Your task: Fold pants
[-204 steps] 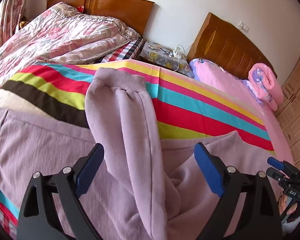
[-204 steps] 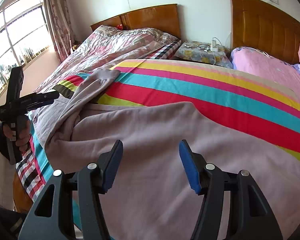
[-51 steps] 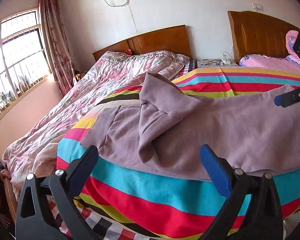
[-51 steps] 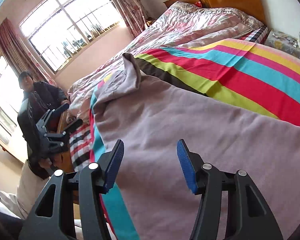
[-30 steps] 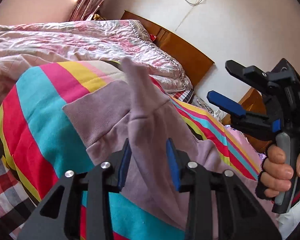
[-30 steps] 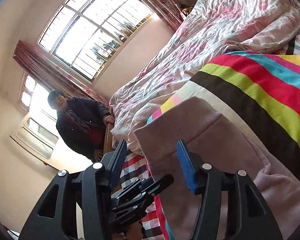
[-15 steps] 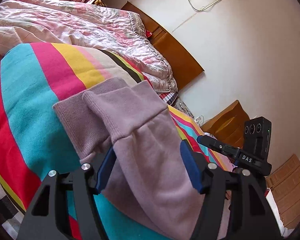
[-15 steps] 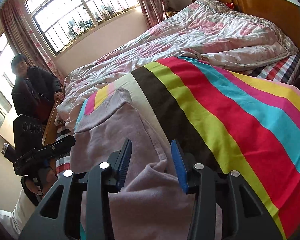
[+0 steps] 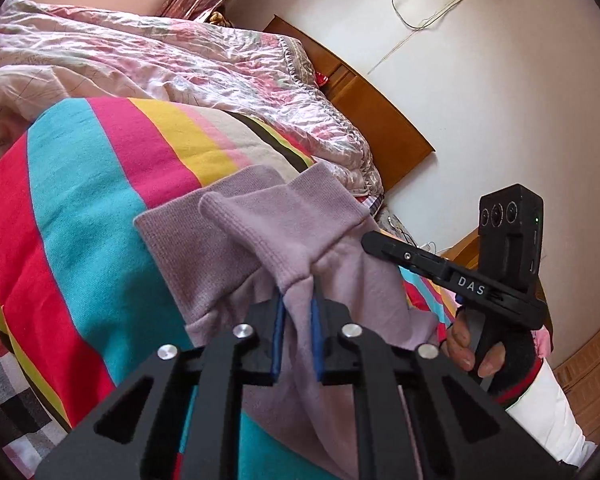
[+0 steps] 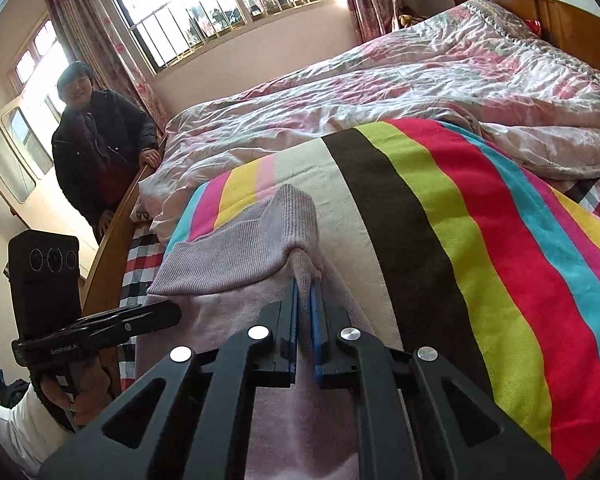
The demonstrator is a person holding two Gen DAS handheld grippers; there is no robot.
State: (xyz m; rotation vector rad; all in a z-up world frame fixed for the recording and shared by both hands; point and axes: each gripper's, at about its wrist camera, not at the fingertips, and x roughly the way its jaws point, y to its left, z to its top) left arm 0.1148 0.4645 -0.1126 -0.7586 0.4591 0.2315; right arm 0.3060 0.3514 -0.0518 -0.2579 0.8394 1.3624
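Left wrist view: your left gripper [image 9: 297,312] is clamped on the lilac pants [image 9: 268,232] just below a ribbed cuff, on the striped blanket [image 9: 80,184]

Right wrist view: your right gripper [image 10: 305,300] pinches the pants [image 10: 236,256] beside another cuff, cloth running back between its blue pads

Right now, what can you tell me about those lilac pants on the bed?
The pants are soft lilac fleece with ribbed cuffs. They lie rumpled on the striped blanket, one cuff stacked over the other. The left gripper and right gripper each pinch a fold of fabric just below the cuffs, raising small ridges.
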